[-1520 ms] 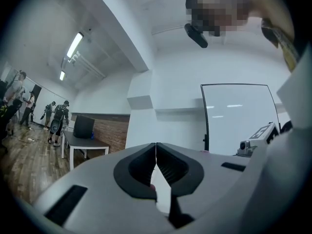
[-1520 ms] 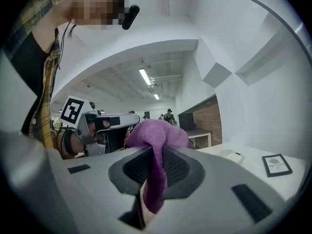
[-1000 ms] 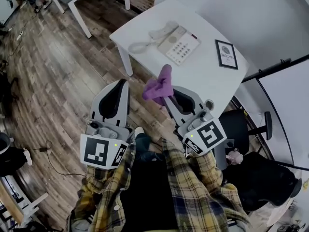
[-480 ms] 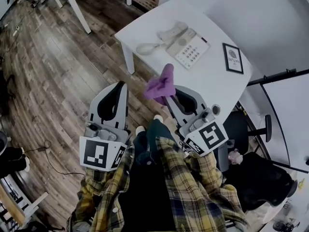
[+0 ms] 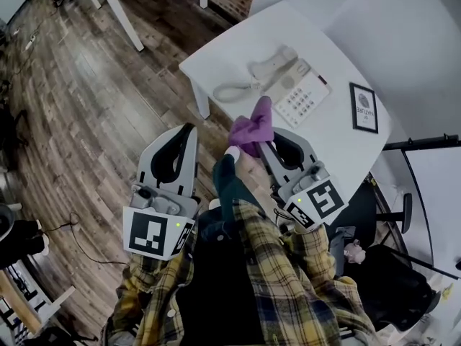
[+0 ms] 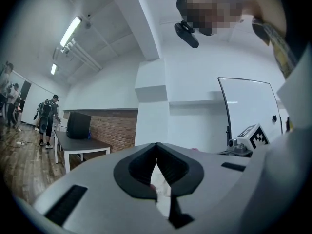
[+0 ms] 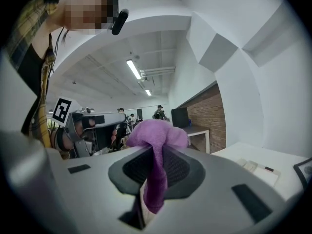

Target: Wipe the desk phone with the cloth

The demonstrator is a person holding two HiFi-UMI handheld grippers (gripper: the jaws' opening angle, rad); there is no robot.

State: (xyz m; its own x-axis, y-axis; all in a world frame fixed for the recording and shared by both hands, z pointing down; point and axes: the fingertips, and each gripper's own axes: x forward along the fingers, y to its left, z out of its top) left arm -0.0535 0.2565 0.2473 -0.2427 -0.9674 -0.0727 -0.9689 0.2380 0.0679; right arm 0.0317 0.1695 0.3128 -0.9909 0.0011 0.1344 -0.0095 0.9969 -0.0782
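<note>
One cloth (in right tongs) hangs at the table's near edge.

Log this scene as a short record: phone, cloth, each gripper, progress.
Phone: desk phone on the white table, handset on its cradle
Wiper: purple cloth clamped in the right gripper
Left: left gripper shut, empty
Other: picture frame on the table, apart from the phone
Progress: cloth short of the phone; wiping not yet begun
</note>
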